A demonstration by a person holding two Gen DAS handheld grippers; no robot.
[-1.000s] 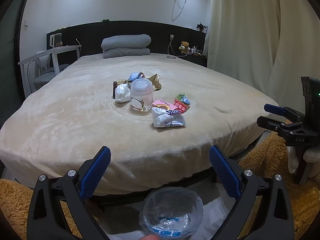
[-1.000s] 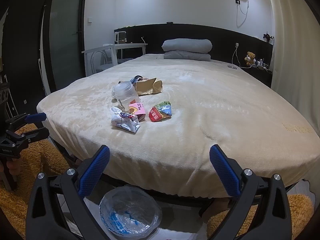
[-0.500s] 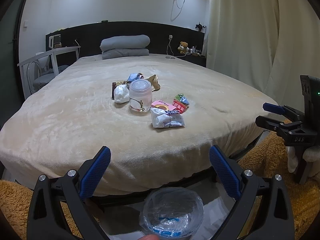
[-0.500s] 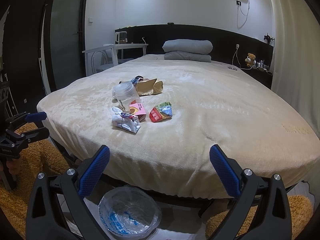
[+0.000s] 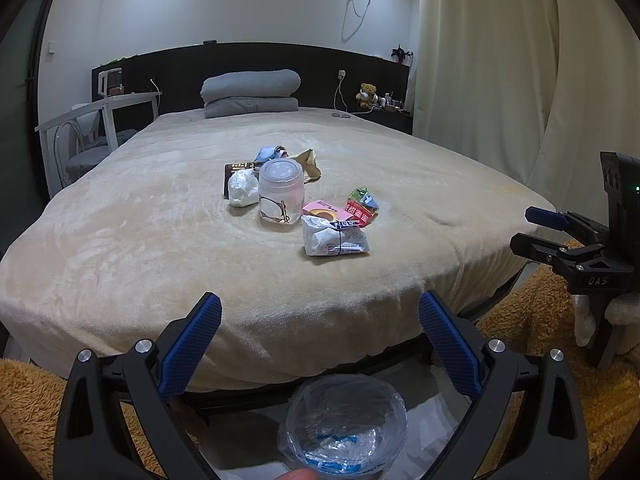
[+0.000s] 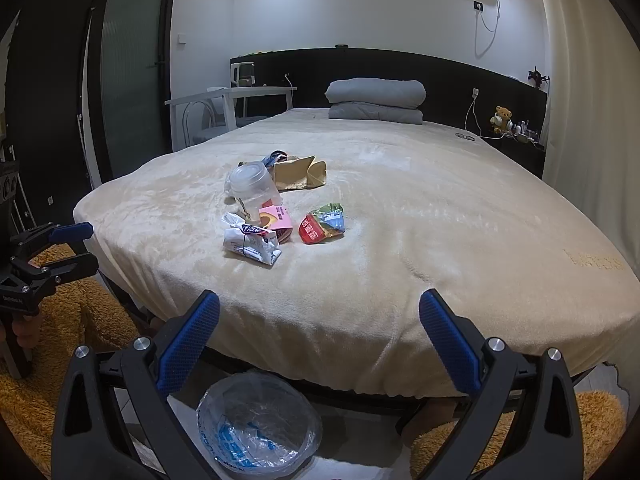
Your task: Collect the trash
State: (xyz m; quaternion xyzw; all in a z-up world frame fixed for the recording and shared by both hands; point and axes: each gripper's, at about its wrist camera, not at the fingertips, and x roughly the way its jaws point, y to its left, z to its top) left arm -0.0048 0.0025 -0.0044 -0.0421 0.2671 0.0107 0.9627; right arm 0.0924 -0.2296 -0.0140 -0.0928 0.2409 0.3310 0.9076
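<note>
both the left gripper (image 5: 320,320) and right gripper (image 6: 320,320) show jaws wide, holding nothing; lined bin (image 5: 346,420) at frame bottom looks empty; trash (image 5: 300,200) mid-bed (image 5: 120,248).

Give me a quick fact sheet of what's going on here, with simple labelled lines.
place: bedroom, beige bed
trash: small pile mid-bed, with a clear plastic cup, white wrapper, red packet, brown paper bag
bin: bag-lined trash can on the floor at the bed's foot
left gripper: open, empty
right gripper: open, empty
progress: nothing picked up yet
</note>
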